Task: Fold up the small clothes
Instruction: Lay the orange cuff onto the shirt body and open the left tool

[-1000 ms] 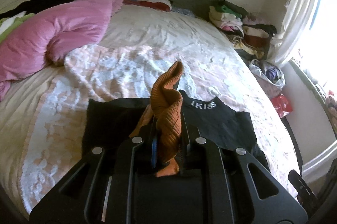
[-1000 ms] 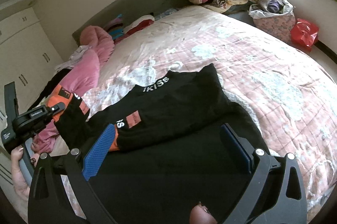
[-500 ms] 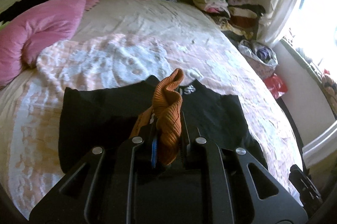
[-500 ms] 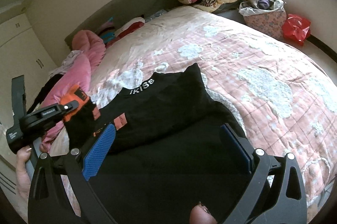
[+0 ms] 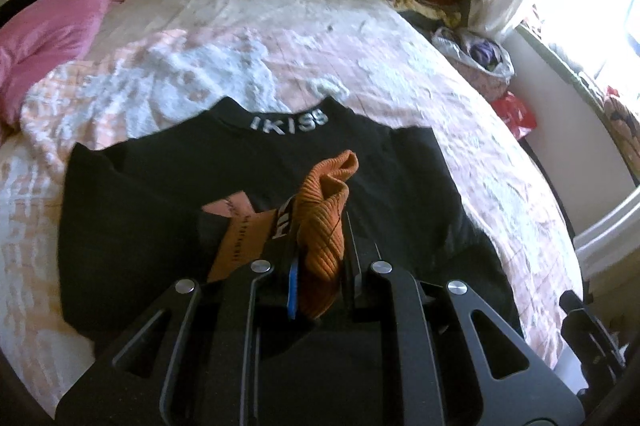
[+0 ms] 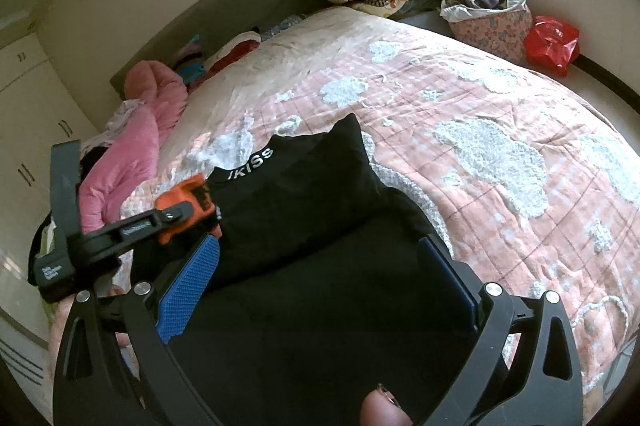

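Left wrist view: left gripper (image 5: 320, 266) clamped on the orange ribbed cuff (image 5: 324, 222) of a black sweatshirt (image 5: 168, 185), which lies flat on the pink quilt (image 5: 400, 65), collar lettering away from the camera. Judgement: carry the sleeve across the chest, keep it taut, lay it down without bunching.

Right wrist view: right gripper (image 6: 316, 282) wide open, holding nothing, hovering over the sweatshirt's near hem. Judgement: use it to pin the body while the sleeve crosses.
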Action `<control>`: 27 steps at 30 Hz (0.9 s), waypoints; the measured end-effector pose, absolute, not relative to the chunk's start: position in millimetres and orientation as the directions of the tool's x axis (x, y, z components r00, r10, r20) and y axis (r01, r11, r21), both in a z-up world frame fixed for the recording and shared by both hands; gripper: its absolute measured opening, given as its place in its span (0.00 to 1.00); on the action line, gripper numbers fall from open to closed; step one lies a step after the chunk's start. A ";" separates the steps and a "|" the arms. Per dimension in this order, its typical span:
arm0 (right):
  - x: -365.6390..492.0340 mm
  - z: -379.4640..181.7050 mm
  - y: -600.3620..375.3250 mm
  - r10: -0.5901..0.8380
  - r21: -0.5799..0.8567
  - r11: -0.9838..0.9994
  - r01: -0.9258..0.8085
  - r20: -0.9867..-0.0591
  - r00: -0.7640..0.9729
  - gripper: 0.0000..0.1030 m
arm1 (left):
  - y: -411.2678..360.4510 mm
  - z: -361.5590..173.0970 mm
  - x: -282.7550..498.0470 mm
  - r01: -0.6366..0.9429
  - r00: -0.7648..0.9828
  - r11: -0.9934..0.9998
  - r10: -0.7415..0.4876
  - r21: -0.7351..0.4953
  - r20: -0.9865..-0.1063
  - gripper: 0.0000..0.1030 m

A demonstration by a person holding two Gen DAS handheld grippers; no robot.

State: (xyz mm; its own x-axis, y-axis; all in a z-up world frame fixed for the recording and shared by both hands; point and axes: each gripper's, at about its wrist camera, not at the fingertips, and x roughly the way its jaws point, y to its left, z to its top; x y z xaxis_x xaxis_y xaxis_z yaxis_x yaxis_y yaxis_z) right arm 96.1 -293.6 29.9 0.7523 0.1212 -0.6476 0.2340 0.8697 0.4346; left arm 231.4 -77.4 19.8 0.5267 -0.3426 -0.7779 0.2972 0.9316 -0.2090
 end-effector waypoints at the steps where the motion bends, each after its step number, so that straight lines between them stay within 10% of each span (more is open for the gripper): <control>1: 96.5 29.4 -293.8 0.120 0.433 0.870 0.235 -0.648 0.752 0.96 | -80.3 16.2 232.2 0.304 0.517 0.929 -0.347 -0.211 -0.783 0.09; 16: 113.8 10.3 -291.3 0.109 0.413 0.870 0.270 -0.695 0.711 0.96 | -85.7 3.4 228.6 0.383 0.419 0.883 -0.429 -0.273 -0.800 0.35; 27: 158.3 -11.4 -239.7 0.203 0.367 0.921 0.133 -0.741 0.640 0.95 | -29.4 33.0 231.9 0.242 0.607 0.967 -0.214 -0.079 -0.765 0.89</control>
State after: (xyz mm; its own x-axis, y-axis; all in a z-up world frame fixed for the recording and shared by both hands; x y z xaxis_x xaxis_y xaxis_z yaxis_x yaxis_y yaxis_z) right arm 158.3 -239.7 -11.4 0.6400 0.2028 -0.7412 0.1333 0.9206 0.3670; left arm 231.9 -29.4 33.0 0.6073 -0.2145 -0.7650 0.2417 0.9671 -0.0793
